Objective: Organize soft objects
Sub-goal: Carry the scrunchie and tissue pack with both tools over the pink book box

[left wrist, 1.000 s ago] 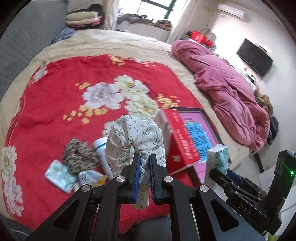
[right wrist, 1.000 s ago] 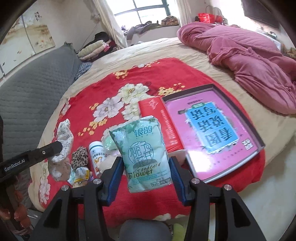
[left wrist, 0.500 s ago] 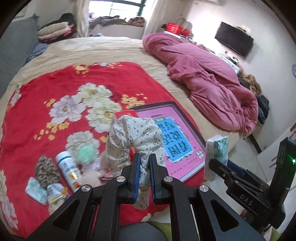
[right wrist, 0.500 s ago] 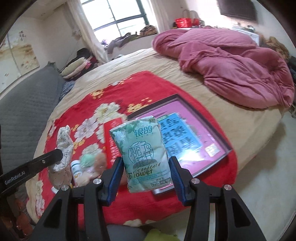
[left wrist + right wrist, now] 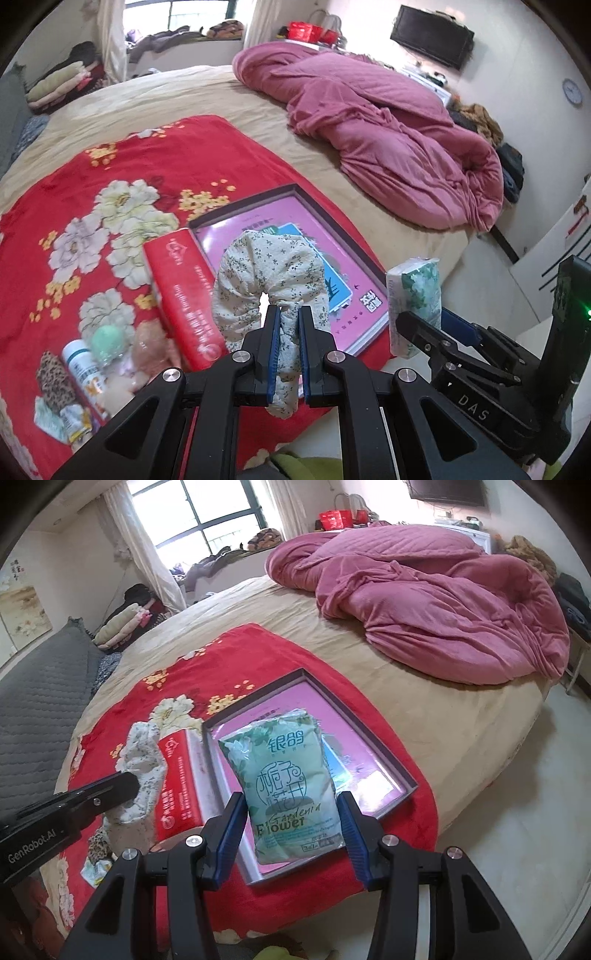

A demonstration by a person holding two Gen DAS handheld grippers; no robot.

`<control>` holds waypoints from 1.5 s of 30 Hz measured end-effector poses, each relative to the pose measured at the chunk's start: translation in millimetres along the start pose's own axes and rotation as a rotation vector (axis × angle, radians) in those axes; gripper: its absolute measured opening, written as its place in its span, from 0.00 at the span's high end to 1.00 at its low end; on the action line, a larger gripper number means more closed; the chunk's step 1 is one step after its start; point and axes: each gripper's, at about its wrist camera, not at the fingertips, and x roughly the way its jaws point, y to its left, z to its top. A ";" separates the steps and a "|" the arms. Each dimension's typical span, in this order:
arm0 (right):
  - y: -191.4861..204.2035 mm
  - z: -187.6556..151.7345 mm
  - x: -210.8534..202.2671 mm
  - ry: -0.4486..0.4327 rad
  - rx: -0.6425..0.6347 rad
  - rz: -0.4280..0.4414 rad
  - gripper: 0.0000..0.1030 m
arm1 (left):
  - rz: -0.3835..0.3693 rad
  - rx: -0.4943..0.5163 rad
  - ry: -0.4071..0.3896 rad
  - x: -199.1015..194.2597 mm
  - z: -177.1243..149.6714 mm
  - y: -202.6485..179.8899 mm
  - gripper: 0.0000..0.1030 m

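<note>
Now scrunchie (image 5: 271, 269) between left fingers (image 5: 271, 332), tissue pack (image 5: 286, 782) between right

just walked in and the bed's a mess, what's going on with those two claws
A person is sorting soft things on the bed with a handheld claw in each hand. The left claw is shut on a floral fabric scrunchie, and the right claw grips a green tissue pack. Both are held above the shallow pink-lined box lying on the red flowered blanket. A red box, a small bottle and other soft bits sit to the left of it on the blanket.
</note>
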 end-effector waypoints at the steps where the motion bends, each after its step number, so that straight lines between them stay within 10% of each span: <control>1: -2.3 0.8 2.6 0.004 0.000 -0.001 0.51 | 0.000 0.005 0.006 5.0 1.6 -3.1 0.90; 45: -70.2 14.1 125.3 0.247 -0.001 -0.070 0.50 | 0.027 0.116 0.300 156.6 -6.4 -41.4 0.90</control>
